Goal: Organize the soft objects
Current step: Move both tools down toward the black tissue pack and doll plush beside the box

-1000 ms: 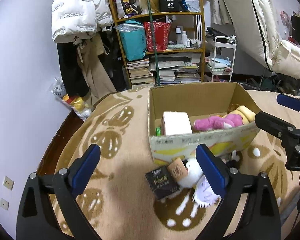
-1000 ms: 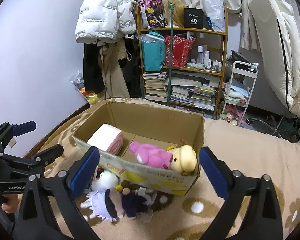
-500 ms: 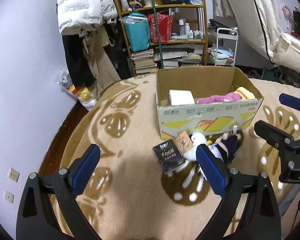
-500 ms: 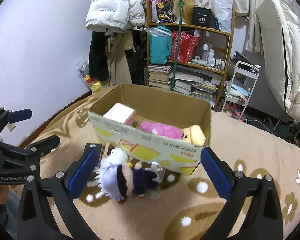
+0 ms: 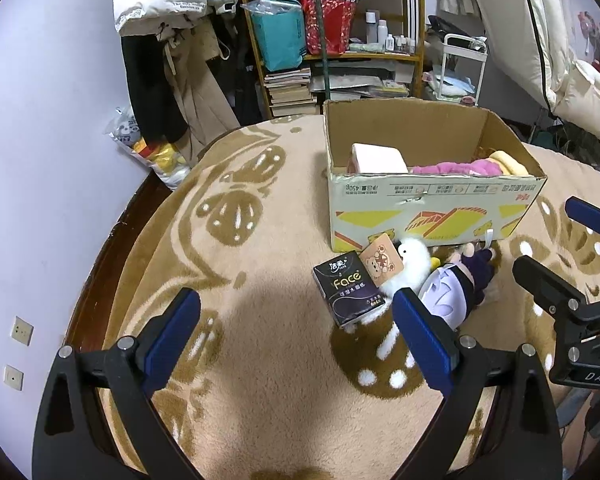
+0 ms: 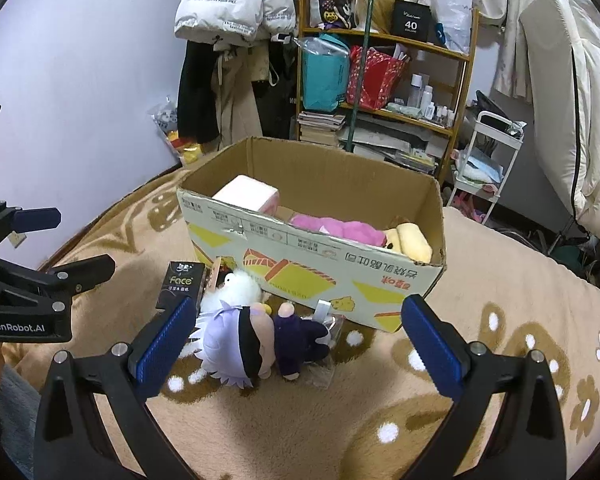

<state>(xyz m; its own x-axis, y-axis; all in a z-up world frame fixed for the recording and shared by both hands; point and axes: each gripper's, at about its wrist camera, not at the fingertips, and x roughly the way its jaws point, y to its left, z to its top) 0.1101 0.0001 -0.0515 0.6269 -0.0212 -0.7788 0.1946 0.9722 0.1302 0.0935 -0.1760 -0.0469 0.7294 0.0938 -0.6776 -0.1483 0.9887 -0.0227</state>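
Observation:
A cardboard box (image 5: 436,200) (image 6: 312,264) stands on the patterned blanket. Inside lie a pink-white tissue pack (image 5: 378,157) (image 6: 246,193), a pink plush (image 5: 452,168) (image 6: 336,227) and a yellow plush (image 5: 506,160) (image 6: 410,240). In front of the box lie a purple-clothed doll (image 5: 456,286) (image 6: 256,340), a white fluffy plush (image 5: 412,262) (image 6: 236,286), a black tissue pack (image 5: 346,288) (image 6: 182,286) and a small brown tissue pack (image 5: 381,265). My left gripper (image 5: 296,336) is open and empty, short of the items. My right gripper (image 6: 292,340) is open, with the doll between its fingers.
A wooden shelf (image 5: 332,32) (image 6: 384,80) with bags and books stands behind the box, with coats (image 5: 168,60) hanging at left. A white cart (image 6: 492,152) and a mattress (image 6: 572,100) are at right. The blanket's left edge (image 5: 112,240) drops to the floor.
Both grippers have pulled back and risen from the box, so the box looks smaller and the items in front of it show fully. Both stay open.

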